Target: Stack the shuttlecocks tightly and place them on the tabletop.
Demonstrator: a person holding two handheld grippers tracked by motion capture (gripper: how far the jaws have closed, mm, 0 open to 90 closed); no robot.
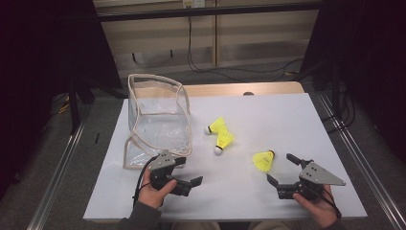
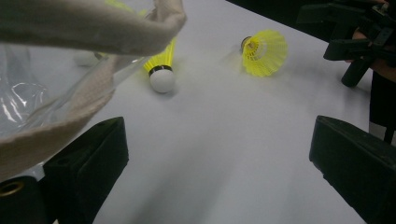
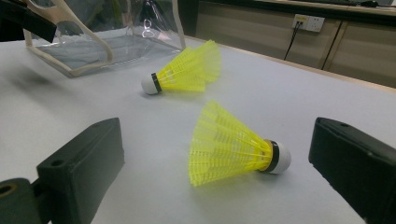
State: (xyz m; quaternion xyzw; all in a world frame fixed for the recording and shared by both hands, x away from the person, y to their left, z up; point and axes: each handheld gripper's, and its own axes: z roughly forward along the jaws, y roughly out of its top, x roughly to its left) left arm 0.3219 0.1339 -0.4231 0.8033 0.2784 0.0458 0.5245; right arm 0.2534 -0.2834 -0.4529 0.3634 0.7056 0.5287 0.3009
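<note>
Shuttlecock, yellow, lay on its side at lower right of the high view, just ahead of the right gripper, jaws spread, empty. Left gripper, lower left, jaws apart, sat beside the clear pouch. Two more shuttlecocks lay mid-frame.

High view sits above the person's side, looks forward and down over the whole white table – floor and back wall beyond. Left gripper view rides low by the table's left-front, close to the surface, faces across toward the right hand side; the clear bag rim crowds its top left. Right gripper view is just as low, near the right-front, faces toward the bag and far wall. Shared by all three – the nearest yellow shuttlecock and the bag.
</note>
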